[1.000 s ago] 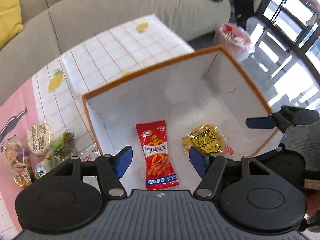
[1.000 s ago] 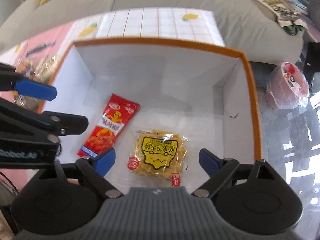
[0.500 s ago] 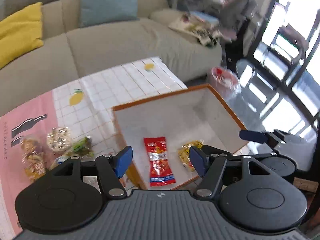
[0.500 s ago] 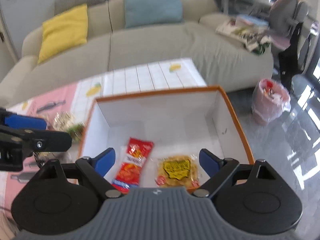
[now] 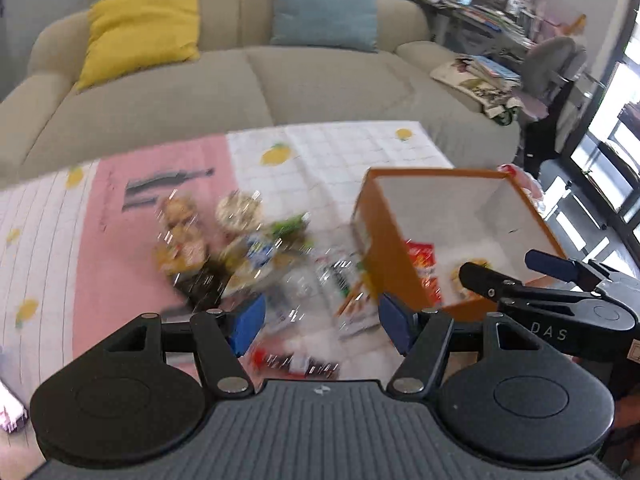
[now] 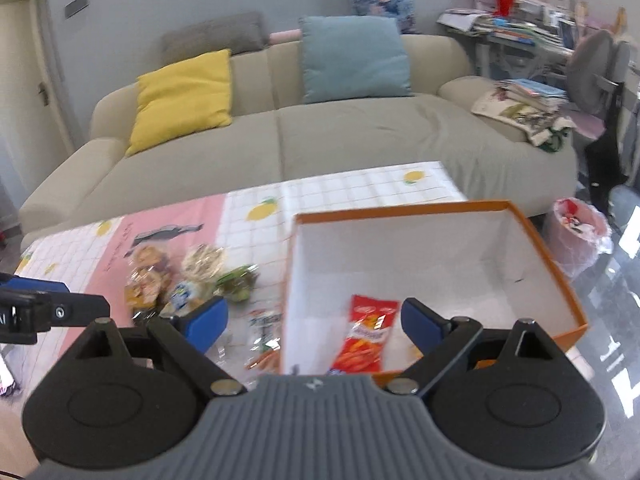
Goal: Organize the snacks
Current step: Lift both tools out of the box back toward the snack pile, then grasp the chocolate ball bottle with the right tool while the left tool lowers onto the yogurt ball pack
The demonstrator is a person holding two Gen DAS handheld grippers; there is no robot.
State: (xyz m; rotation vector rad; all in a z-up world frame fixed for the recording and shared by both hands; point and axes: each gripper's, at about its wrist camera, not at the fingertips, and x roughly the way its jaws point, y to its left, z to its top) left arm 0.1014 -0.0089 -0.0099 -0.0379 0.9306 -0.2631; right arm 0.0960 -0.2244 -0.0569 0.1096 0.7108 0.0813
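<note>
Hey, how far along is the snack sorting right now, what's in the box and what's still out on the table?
Done: a red snack packet and a yellow packet lie inside the orange box. In hand: nothing; the left gripper and right gripper are both open and empty. Left: a cluster of snack packets is out on the tablecloth, beside the box, so most of the sorting remains.

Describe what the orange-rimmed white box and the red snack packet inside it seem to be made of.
Orange-rimmed white box: probably cardboard, matte; thin, flat, straight walls meeting at creased corners. Red snack packet: likely glossy plastic film, judging by printed graphics and a slight sheen; motion blur leaves this uncertain.
</note>
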